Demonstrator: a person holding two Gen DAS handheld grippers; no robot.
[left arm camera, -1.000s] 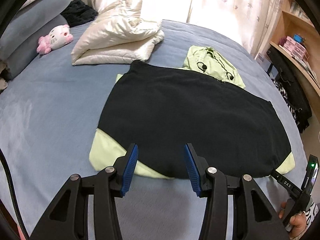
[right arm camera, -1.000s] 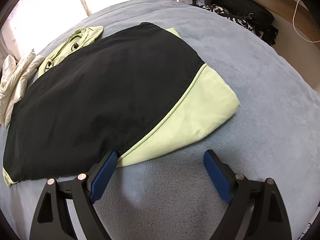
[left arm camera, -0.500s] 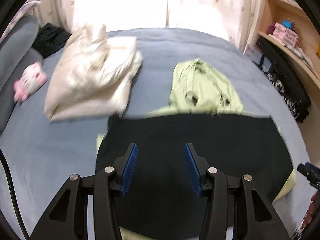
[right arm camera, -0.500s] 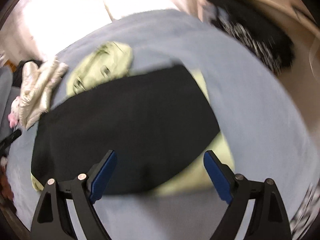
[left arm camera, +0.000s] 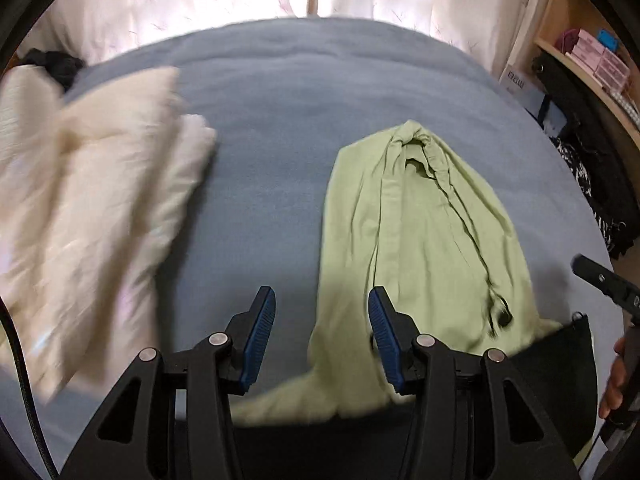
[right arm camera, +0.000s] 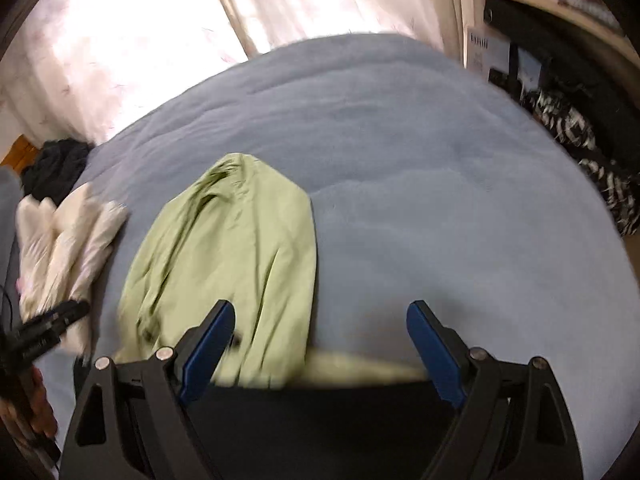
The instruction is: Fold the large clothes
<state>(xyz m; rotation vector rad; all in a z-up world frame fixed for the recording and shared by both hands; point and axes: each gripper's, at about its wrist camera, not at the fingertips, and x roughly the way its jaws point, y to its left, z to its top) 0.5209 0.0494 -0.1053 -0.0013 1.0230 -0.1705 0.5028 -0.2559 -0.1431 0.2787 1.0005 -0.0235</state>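
Room: pale floral curtains (left arm camera: 224, 4) are lit from behind at the far side; wooden shelves (left arm camera: 580, 60) with pink boxes are seen at the right.
Surface: a bed with a grey-blue blanket (left arm camera: 312, 92) fills both views.
Task garment: a light green and black jacket (left arm camera: 424, 240) is spread on the bed; its green hood lies far from the cameras, and its black body (right arm camera: 320, 432) is cut off by the near edge of both views.
Other items: a cream padded jacket (left arm camera: 84, 208) is folded at the left, blurred; dark clothing (right arm camera: 56, 160) is heaped at the far left corner; black and patterned clothes (right arm camera: 580, 132) hang at the right.
Left gripper (left arm camera: 322, 344): its blue pads are parted about halfway, with nothing between them; it is held above the hood's left edge.
Right gripper (right arm camera: 320, 352): its jaws are spread wide and empty, above the hood's near right side and the blanket.
Hands: part of the right hand (left arm camera: 614, 384) is seen in the left wrist view, part of the left hand (right arm camera: 38, 408) in the right wrist view.
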